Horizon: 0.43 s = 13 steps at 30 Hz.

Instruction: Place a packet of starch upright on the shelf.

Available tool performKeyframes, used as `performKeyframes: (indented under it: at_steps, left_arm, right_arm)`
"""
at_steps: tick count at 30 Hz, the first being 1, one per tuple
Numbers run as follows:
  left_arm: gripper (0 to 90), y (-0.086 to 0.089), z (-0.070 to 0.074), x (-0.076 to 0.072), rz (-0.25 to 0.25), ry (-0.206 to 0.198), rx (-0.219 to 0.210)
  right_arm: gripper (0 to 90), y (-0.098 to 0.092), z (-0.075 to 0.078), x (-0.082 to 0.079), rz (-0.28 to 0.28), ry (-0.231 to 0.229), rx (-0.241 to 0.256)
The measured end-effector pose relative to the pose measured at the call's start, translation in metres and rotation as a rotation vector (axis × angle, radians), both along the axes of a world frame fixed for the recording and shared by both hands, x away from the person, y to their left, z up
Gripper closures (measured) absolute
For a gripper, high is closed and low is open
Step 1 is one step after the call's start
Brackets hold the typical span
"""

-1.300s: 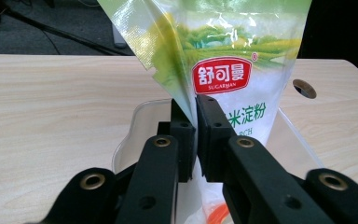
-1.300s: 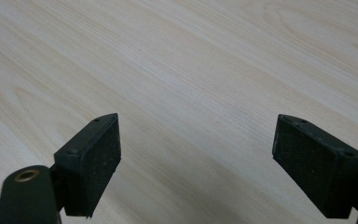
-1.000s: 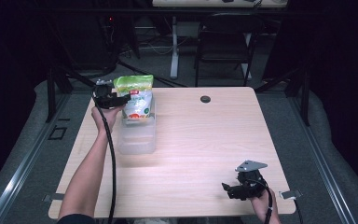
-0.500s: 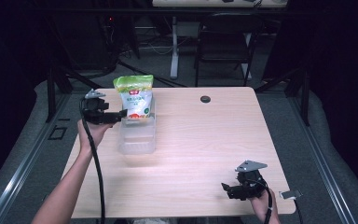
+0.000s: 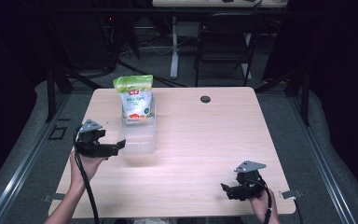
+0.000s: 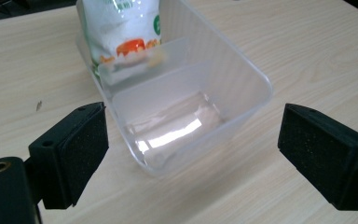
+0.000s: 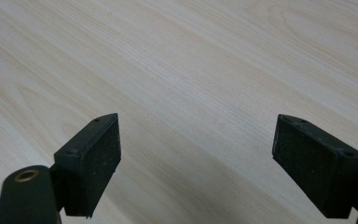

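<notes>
left gripper (image 5: 116, 148): jaws wide apart, empty, just beside clear plastic bin (image 5: 139, 135)
right gripper (image 5: 226, 190): jaws apart, empty, table (image 5: 205, 140) near-right corner
snack pouch (image 5: 134, 98): upright in bin's far end, table far-left

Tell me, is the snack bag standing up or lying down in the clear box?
Standing up. The bag sits upright at the far end of the clear box, its green top above the rim.

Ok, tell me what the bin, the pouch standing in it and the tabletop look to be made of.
Bin: looks like translucent, slightly frosted plastic; the table grain shows through its walls and its floor gives a glossy reflection.
Pouch: probably glossy plastic film, judging by the sheen and the printed green and white surface.
Tabletop: pale wood or wood-look laminate with fine grain lines and a matte finish; which one can't be told.
</notes>
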State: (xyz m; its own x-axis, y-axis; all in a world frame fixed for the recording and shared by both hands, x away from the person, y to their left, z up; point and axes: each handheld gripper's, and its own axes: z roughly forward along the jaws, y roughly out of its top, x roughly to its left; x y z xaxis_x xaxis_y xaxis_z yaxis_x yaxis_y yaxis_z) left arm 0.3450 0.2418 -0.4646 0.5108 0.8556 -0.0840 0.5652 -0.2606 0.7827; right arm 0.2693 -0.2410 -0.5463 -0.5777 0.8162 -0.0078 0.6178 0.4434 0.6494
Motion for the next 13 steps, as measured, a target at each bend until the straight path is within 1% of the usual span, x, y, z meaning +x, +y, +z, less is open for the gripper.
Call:
performKeyframes:
  at_steps: [1, 2, 4, 5, 7, 9, 12, 13]
  left_arm:
    - [8.4, 0.0, -0.005, -0.003, 0.003, 0.006, 0.008]
    - [8.5, 0.0, -0.009, -0.005, 0.012, 0.009, 0.013]
    - [8.5, 0.001, -0.013, -0.005, 0.005, 0.027, 0.017]
    - [8.4, 0.002, -0.014, -0.005, 0.01, 0.027, 0.016]
    - [8.4, 0.003, -0.016, -0.006, 0.021, 0.022, 0.028]
    - [7.7, 0.006, -0.019, -0.006, 0.029, 0.026, 0.022]
    - [5.8, 0.009, -0.025, -0.006, 0.045, 0.031, 0.043]
    - [5.4, 0.01, -0.028, -0.006, 0.057, 0.037, 0.056]
  right_arm:
    - [14.8, 0.0, 0.0, 0.0, -0.005, -0.004, -0.002]
    - [14.8, 0.0, 0.0, 0.0, 0.002, 0.001, -0.003]
    - [14.8, 0.001, 0.0, 0.0, 0.002, 0.0, -0.004]
    - [14.8, 0.001, 0.0, -0.001, 0.001, 0.002, -0.005]
    - [14.8, 0.002, 0.0, -0.001, 0.003, -0.003, -0.004]
    - [14.8, 0.003, 0.0, -0.001, 0.01, -0.004, -0.011]
    - [14.9, 0.004, 0.0, -0.001, 0.015, -0.001, -0.014]
    - [14.8, 0.004, 0.0, -0.002, 0.014, -0.004, -0.013]
